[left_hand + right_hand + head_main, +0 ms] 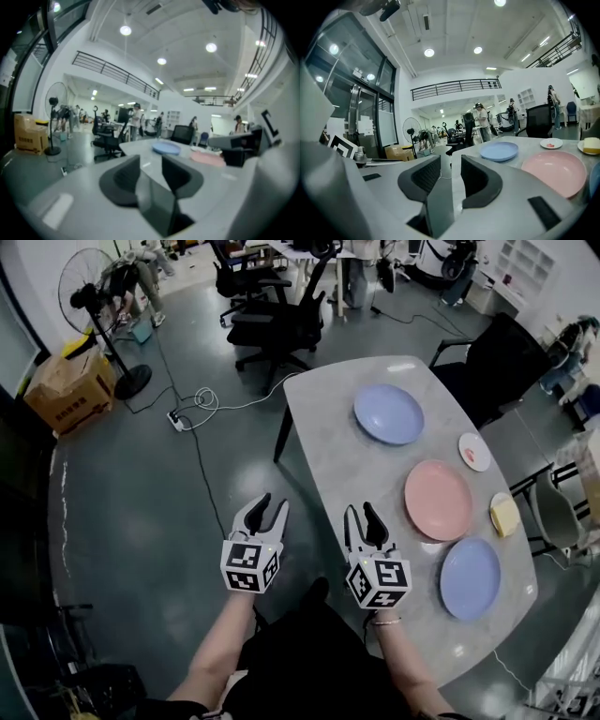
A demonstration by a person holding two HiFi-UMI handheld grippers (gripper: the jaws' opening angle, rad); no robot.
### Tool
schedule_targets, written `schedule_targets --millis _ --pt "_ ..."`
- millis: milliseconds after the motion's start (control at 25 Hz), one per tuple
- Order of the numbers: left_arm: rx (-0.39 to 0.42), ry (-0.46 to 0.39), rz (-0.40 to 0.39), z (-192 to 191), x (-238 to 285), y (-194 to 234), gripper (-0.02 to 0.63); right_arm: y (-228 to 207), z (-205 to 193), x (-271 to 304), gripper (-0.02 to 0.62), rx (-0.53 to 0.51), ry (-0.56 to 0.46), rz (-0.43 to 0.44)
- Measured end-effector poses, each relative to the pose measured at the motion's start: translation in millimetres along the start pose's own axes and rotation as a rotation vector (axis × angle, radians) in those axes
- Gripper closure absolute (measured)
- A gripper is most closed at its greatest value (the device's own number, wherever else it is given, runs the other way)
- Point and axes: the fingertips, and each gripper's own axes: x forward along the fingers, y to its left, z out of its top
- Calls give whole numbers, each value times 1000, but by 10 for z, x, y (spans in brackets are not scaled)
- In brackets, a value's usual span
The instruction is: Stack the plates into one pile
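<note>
Left gripper (262, 507) and right gripper (364, 515) are held side by side at the near left edge of the grey tabletop (328, 446) — both with jaws apart and nothing between them. Three large plates lie unstacked in a row along the tabletop: a far blue plate (388, 413), a pink plate (438, 500) and a near blue plate (470, 578). Nearer the right edge sit a small white plate (474, 451) and a small plate with a yellow block (504, 515) — all clear of the grippers.
</note>
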Motion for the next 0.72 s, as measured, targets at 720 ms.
schedule_targets --millis 720 --pt "120 53 -364 327 1797 -1174 465 -1522 242 -7 477 114 -66 -342"
